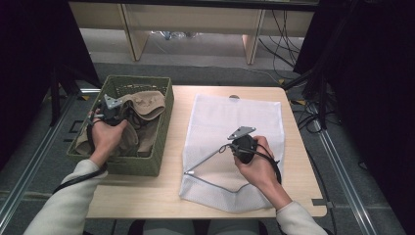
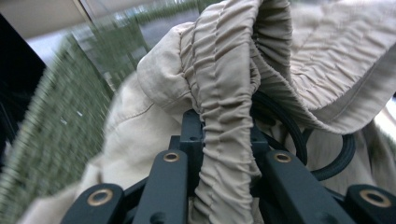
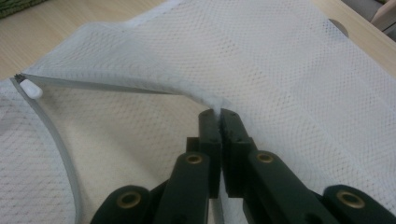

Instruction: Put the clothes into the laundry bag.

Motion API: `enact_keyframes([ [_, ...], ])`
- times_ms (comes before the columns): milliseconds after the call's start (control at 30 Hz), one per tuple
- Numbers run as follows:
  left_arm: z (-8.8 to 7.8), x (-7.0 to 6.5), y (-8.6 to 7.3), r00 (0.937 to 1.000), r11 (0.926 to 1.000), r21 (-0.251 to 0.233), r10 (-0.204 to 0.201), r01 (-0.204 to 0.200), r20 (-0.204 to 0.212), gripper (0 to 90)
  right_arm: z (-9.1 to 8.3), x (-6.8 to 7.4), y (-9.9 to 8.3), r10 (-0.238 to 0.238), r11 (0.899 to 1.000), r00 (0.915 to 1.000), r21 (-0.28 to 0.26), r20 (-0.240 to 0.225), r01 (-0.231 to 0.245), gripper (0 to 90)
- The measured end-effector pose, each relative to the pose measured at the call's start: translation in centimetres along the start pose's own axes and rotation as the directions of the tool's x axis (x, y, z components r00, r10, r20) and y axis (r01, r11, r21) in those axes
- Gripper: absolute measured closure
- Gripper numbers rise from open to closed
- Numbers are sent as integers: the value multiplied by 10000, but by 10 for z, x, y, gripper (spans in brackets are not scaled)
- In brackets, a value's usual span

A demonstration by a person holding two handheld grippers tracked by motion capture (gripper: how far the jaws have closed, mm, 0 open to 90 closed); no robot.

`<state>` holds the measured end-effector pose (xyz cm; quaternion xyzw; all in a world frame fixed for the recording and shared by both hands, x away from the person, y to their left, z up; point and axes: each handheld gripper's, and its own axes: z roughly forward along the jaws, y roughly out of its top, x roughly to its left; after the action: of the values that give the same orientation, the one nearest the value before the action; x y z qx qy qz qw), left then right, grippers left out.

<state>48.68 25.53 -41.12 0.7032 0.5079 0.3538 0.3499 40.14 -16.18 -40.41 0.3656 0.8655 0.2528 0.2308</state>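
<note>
Gripping a gathered band of beige cloth, the left hand-held gripper (image 1: 113,108) sits over the green woven basket (image 1: 161,147) at the left edge of the tabletop (image 1: 147,196). In the left gripper view the beige garment (image 2: 224,84) runs down btwn the two black jaws, which are narrowed onto its ruched, elastic-looking band; the rest of the fabric bunches above & behind, w/ a black cable looping at right. Most of the garment lies inside the basket, partly raised at the gripper.

To the right, a white mesh laundry bag (image 1: 244,117) lies flat on the tabletop, its zippered opening toward the person. The right hand-held gripper (image 1: 234,145) is pinched tight on the bag's upper edge at the opening: in the right gripper view the jaws meet on a fold of mesh, lifting the top layer off the lower one. A white zipper pull (image 3: 31,88) shows at the far left end of the opening.
</note>
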Motion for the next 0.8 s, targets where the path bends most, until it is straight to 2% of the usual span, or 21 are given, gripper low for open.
enact_keyframes([
  [200,-9,1,10,9998,9959,-901,14,-33,-205,772,0,-1,0,-23,10000,10000,-43,31,23,896],
  [267,-12,0,12,9997,9914,-1309,-74,44,-223,773,0,-1,0,-39,9999,10000,-94,82,39,896],
  [433,-17,-3,17,9999,9730,-2307,35,-59,-108,772,0,-2,-1,-37,10000,10000,-88,79,38,896],
  [800,-22,-6,23,10000,9458,-3247,-90,91,18,772,1,-2,-1,-36,10000,10000,-90,85,37,896],
])
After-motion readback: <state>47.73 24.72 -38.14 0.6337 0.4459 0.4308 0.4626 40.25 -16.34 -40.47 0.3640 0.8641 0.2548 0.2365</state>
